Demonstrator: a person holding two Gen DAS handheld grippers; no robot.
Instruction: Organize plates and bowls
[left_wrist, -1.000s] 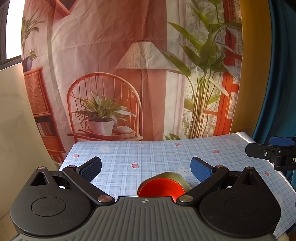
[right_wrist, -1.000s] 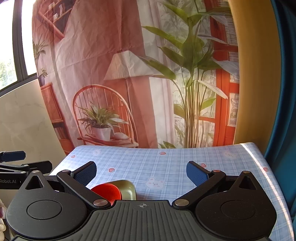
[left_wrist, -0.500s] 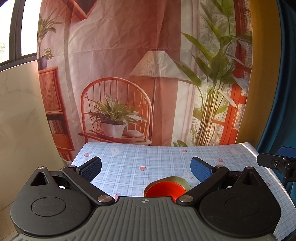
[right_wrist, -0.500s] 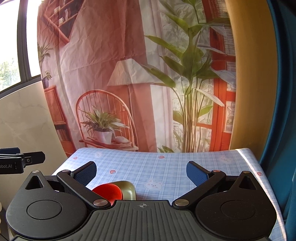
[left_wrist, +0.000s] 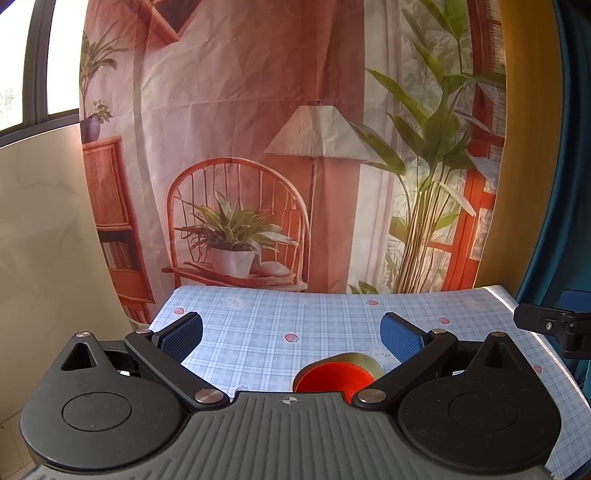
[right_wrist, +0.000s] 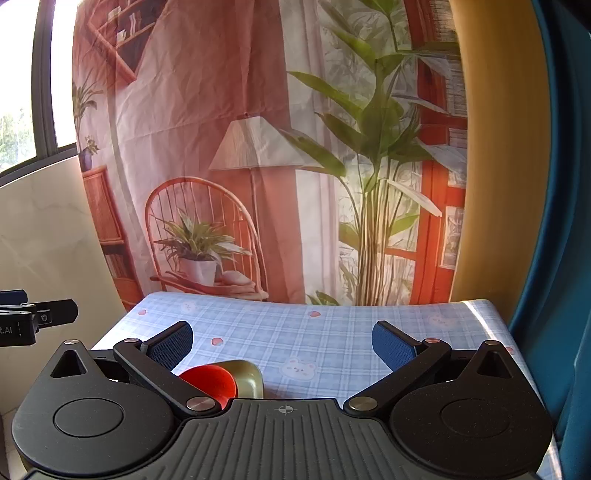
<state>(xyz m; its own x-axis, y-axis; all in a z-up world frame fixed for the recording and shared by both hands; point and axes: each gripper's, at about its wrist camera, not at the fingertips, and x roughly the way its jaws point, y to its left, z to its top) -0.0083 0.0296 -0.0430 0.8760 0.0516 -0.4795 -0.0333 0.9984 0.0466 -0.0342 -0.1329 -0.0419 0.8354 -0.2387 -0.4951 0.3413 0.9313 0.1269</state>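
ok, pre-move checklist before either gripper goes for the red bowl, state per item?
1. Left gripper open and holding nothing: ok.
2. Right gripper open and holding nothing: ok.
3. Red bowl nested in the gold bowl, upright on the tablecloth: ok.
4. Red bowl centred between the left gripper's fingers: not ok, it sits toward the right finger.
5. Red bowl's near rim and how deep it sits in the gold bowl: cannot tell, both gripper bodies hide it.
6. Grippers apart from each other: ok, each shows only at the edge of the other's view.
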